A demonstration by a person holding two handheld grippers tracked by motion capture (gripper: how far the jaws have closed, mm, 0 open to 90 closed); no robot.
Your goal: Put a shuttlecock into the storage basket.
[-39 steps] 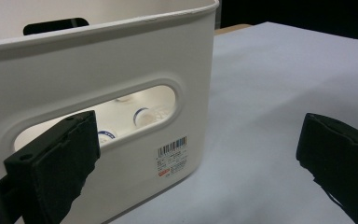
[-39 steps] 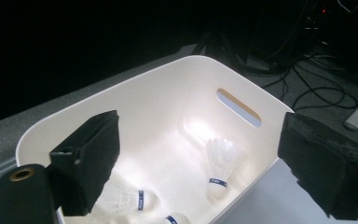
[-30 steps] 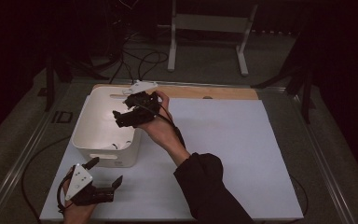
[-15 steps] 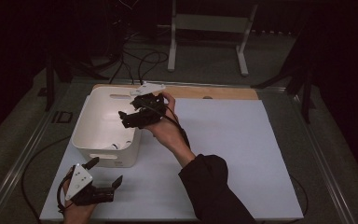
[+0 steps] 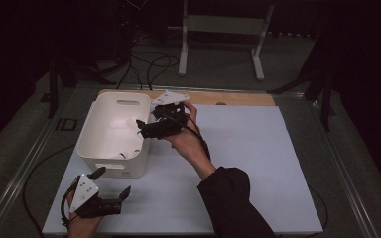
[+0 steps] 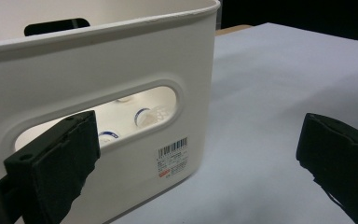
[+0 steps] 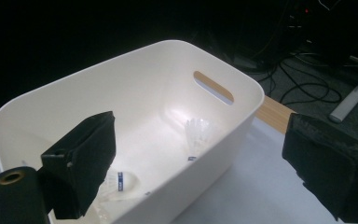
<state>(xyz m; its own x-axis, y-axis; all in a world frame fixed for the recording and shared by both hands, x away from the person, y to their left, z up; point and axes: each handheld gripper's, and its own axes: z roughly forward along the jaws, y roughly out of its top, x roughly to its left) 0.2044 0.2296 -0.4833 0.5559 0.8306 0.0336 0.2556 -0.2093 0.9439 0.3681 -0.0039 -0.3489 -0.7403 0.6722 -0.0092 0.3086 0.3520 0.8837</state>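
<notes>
- The white sheet-covered table (image 5: 258, 163) carries the white bin (image 5: 95, 148) at its left side; the bin sits where it did a second ago.
- The white bin, in the right gripper view, holds white shuttlecocks (image 7: 198, 133) with blue bands on its floor; one stands near the far wall's handle slot, another lies by the near wall.
- The right gripper (image 5: 146, 124) hangs over the bin's right rim with its jaws spread and nothing between them; since a second ago it has drawn slightly toward the rim.
- The left gripper (image 5: 113, 184) rests on the table just in front of the bin, unmoved, jaws spread wide and holding nothing.
- The left gripper view alone shows, through the bin's near handle slot, the shuttlecocks' blue-ringed bases and a barcode label (image 6: 172, 156) below the slot.
</notes>
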